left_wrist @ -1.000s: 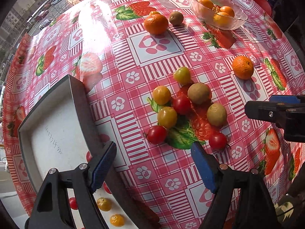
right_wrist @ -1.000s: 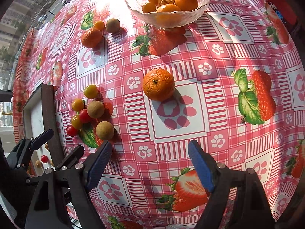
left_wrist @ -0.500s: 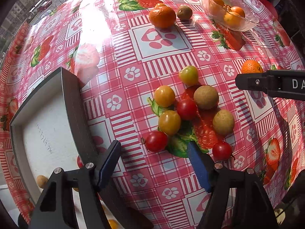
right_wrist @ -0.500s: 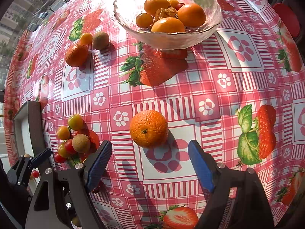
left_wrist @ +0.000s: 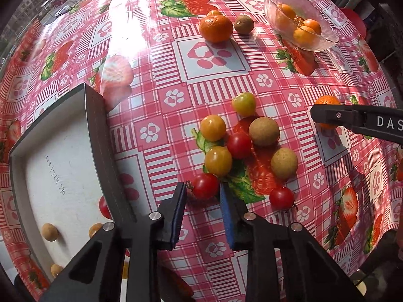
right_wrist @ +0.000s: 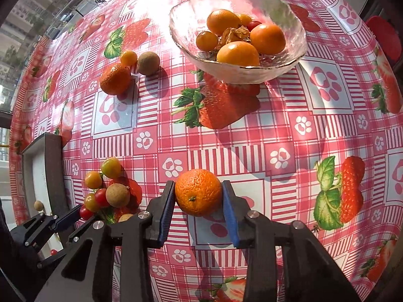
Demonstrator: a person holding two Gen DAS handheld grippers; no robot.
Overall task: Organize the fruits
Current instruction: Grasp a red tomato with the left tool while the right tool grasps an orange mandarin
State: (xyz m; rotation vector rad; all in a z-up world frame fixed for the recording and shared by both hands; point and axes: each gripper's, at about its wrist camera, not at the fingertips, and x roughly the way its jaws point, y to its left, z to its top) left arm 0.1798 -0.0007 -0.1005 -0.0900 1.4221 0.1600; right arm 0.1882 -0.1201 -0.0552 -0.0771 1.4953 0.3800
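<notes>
My left gripper (left_wrist: pixel 202 188) has its blue pads on both sides of a red cherry tomato (left_wrist: pixel 205 185) at the near edge of a cluster of tomatoes and longans (left_wrist: pixel 263 131) on the tablecloth; the jaws have narrowed onto it. My right gripper (right_wrist: pixel 199 190) is shut on a mandarin (right_wrist: pixel 198 191) that rests on the cloth. A glass bowl (right_wrist: pixel 297 58) with mandarins and small orange fruit stands behind it. A grey tray (left_wrist: pixel 97 136) at the left holds a few longans and a tomato.
Another mandarin (left_wrist: pixel 216 28) and a longan (left_wrist: pixel 243 24) lie at the far side, left of the glass bowl (left_wrist: pixel 325 44). A small yellow tomato (right_wrist: pixel 128 58) sits beside them. The right gripper's finger (left_wrist: pixel 352 120) crosses the left wrist view at the right.
Both grippers moved forward and their jaws closed in: the left around the red cherry tomato, the right onto the mandarin.
</notes>
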